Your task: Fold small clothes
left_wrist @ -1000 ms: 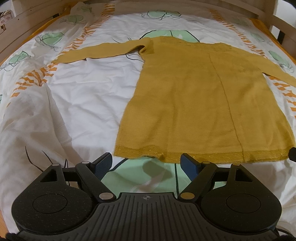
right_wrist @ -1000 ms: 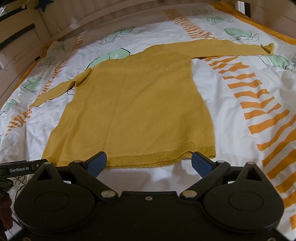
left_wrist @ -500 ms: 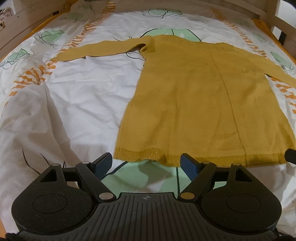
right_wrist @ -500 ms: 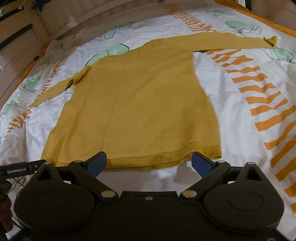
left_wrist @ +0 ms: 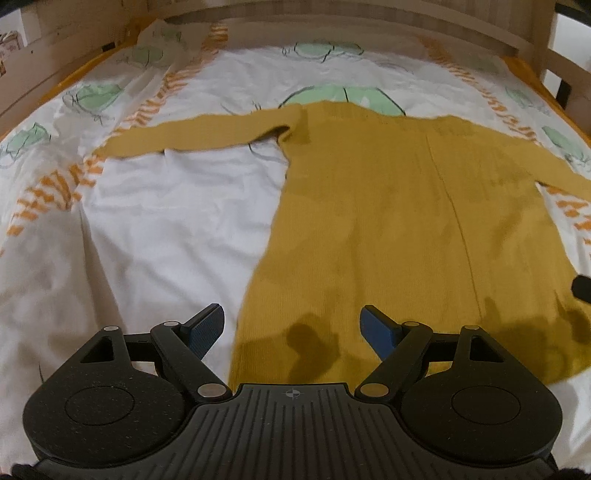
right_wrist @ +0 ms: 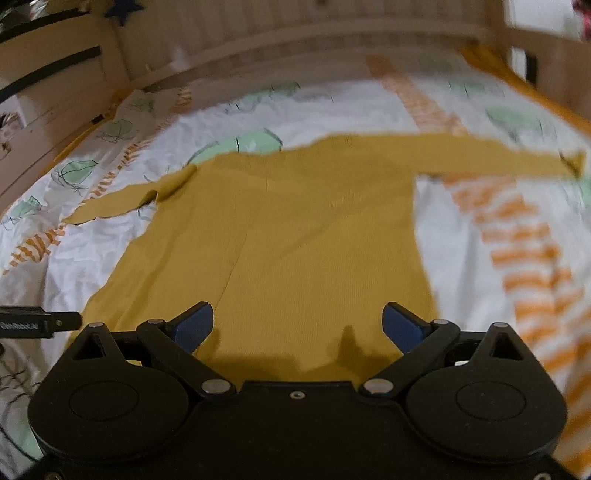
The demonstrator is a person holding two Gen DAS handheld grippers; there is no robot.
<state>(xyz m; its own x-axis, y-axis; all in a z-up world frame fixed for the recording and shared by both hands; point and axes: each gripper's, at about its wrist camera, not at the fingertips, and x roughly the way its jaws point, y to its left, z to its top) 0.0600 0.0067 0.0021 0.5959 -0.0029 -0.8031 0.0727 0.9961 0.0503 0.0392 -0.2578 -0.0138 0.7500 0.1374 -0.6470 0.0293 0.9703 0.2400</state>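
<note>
In the left wrist view, the left hand-held gripper (left_wrist: 293, 328) hangs above the near left corner of the mustard sweater (left_wrist: 388, 229), jaws wide apart and holding nothing; its shadow falls on the hem. The sweater lies flat on the bed (left_wrist: 155, 229), hem near, neckline far, with the left sleeve (left_wrist: 199, 134) stretched out to the left. To do the step well, lower each pad onto one hem corner and pinch both knit layers together before lifting; a grip on the top layer only would likely pull the garment open. In the right wrist view, which is blurred, the right hand-held gripper (right_wrist: 297, 325) stands equally wide and empty over the near right part of the hem, with the right sleeve (right_wrist: 491, 157) extended far right, its cuff slightly turned up. The tip of the other tool shows at the left edge. The patterned duvet is wrinkled and soft, so pads may catch bedding along with the hem. Wooden bed rails (right_wrist: 332, 33) border the far side, well apart from the work.
</note>
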